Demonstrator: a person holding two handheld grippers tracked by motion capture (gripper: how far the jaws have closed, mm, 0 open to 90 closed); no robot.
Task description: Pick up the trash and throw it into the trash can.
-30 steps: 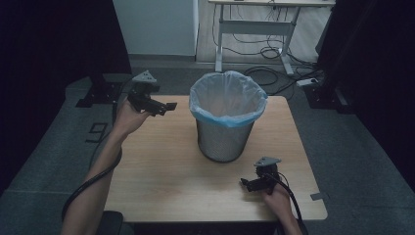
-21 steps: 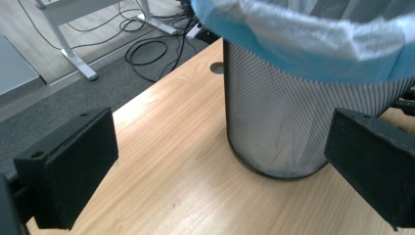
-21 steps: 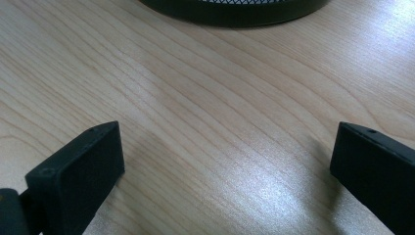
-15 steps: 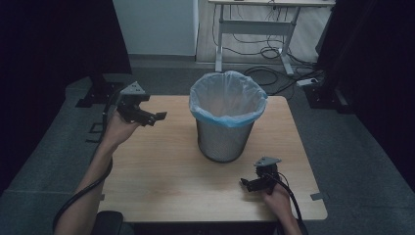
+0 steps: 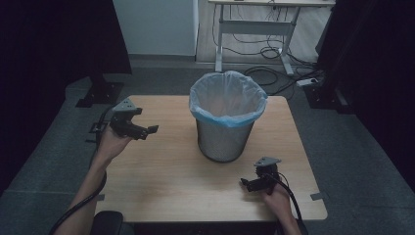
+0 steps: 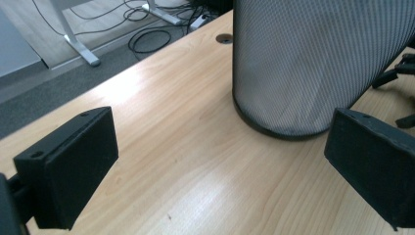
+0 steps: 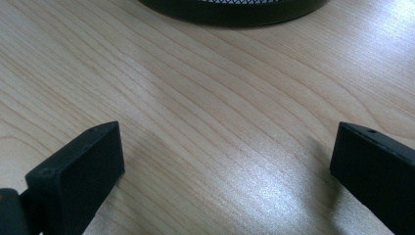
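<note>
Hovering with jaws spread and empty, the left gripper (image 5: 147, 130) is held beside the lined mesh bin (image 5: 227, 117); the right gripper (image 5: 248, 184), likewise wide and empty, is rested just below it; nothing grasped yet

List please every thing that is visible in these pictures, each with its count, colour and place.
Round metal mesh waste bin: one, grey, middle of the table, toward the far edge.
Thin plastic bin liner: one, pale blue, inside the bin, folded over its rim.
Light wooden table: one, beige, centre.
Metal-legged desk: one, pale, on the floor behind the table.
Loose cables: several, black, on the floor under that desk.
Left gripper: one, black, open, above the table's left side.
Right gripper: one, black, open, near the front right, low over the table.
</note>
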